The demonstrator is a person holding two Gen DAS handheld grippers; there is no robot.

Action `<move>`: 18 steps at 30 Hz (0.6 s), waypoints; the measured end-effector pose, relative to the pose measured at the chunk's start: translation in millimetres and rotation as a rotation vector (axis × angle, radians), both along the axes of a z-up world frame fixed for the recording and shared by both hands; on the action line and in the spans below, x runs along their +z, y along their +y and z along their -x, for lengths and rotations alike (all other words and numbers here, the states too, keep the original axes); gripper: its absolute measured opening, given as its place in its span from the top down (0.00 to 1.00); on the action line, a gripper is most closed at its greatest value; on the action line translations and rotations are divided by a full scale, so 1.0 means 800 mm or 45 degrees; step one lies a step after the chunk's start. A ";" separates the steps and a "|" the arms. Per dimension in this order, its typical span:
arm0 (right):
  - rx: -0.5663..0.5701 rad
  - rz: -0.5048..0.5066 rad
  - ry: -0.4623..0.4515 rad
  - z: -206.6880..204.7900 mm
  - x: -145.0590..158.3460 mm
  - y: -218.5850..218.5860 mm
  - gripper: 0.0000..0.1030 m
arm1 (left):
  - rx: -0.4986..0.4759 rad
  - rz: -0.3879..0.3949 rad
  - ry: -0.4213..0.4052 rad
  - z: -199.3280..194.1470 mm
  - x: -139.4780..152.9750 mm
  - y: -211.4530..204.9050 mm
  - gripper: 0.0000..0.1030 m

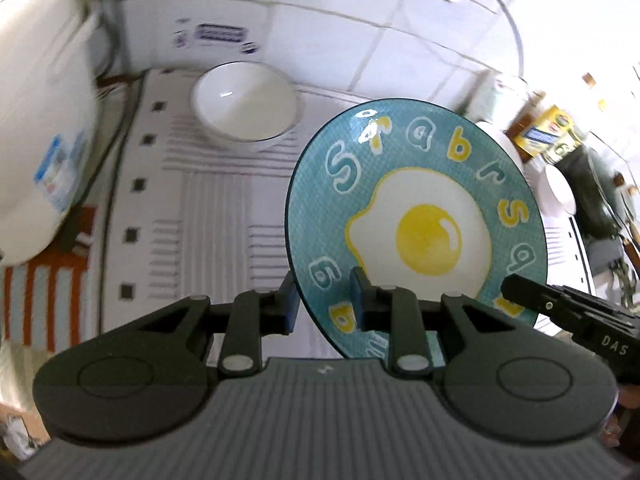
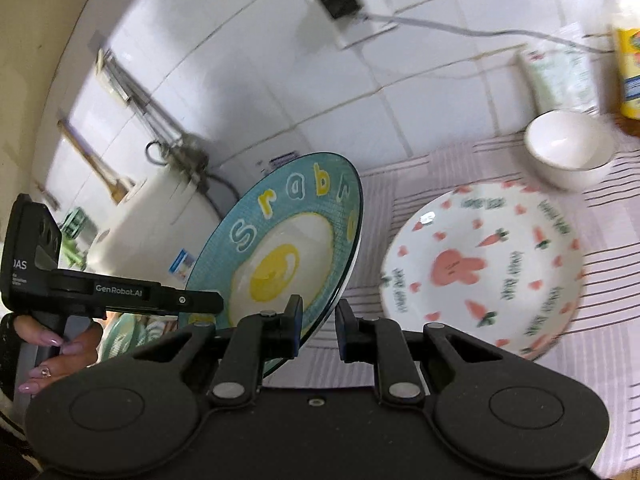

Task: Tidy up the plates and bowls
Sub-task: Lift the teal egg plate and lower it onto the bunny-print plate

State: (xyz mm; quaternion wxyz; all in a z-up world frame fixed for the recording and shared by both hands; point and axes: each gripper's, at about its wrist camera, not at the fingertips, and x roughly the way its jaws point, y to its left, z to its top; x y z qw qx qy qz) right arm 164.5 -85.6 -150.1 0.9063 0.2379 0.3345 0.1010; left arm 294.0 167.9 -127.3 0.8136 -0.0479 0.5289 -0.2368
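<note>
A teal plate with a fried-egg picture point(image 1: 416, 216) is held tilted above the table. My left gripper point(image 1: 323, 300) is shut on its near rim. My right gripper point(image 2: 318, 322) is shut on the same plate point(image 2: 280, 252) at its lower right rim. The right gripper's body shows at the right edge of the left wrist view point(image 1: 576, 316). A white bowl point(image 1: 245, 100) sits on the striped cloth behind the plate. A white plate with a pink rabbit and carrots point(image 2: 484, 268) lies flat on the cloth, with another white bowl point(image 2: 568, 152) behind it.
A large white appliance point(image 1: 36, 112) stands at the left. A white tiled wall point(image 2: 280, 60) with a socket and cable runs along the back. Yellow jars point(image 1: 548, 128) and dark clutter stand at the right. A yellow container point(image 2: 628, 72) stands at the far right.
</note>
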 end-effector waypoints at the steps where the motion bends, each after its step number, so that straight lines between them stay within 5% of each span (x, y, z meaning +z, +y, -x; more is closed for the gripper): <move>1: -0.013 0.002 -0.001 0.003 0.002 -0.006 0.79 | -0.020 0.005 0.001 -0.003 0.000 -0.009 0.76; 9: -0.132 0.027 0.025 0.020 -0.005 -0.055 0.79 | -0.158 0.009 0.020 -0.014 -0.008 -0.082 0.76; 18: -0.239 -0.012 0.116 0.017 -0.045 -0.100 0.79 | -0.371 -0.098 0.071 -0.043 -0.041 -0.154 0.74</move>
